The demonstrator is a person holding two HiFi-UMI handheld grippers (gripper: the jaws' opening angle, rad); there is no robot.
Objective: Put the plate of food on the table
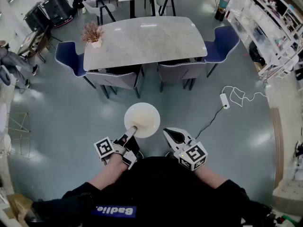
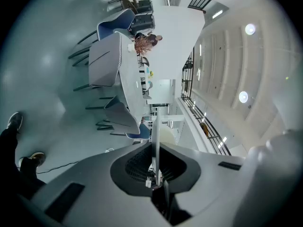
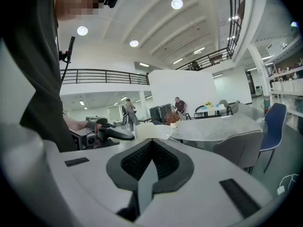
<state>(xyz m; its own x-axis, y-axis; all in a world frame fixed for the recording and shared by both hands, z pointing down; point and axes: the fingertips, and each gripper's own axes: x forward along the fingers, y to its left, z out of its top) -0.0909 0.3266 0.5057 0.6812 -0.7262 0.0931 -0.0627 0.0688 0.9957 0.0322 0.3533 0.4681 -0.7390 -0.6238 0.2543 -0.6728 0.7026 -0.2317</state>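
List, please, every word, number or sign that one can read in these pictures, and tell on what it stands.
Blue patch on the person's dark top: white letters, not quoted, since it may be a name tag.
Left gripper and right gripper: black square markers only, no letters.
Plate and table: no text.
Shelves at the right: too small to read.

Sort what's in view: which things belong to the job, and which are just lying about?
Job: plate, left tool clamped on its rim, table.
Lying about: plant on the table, chairs, power strip.
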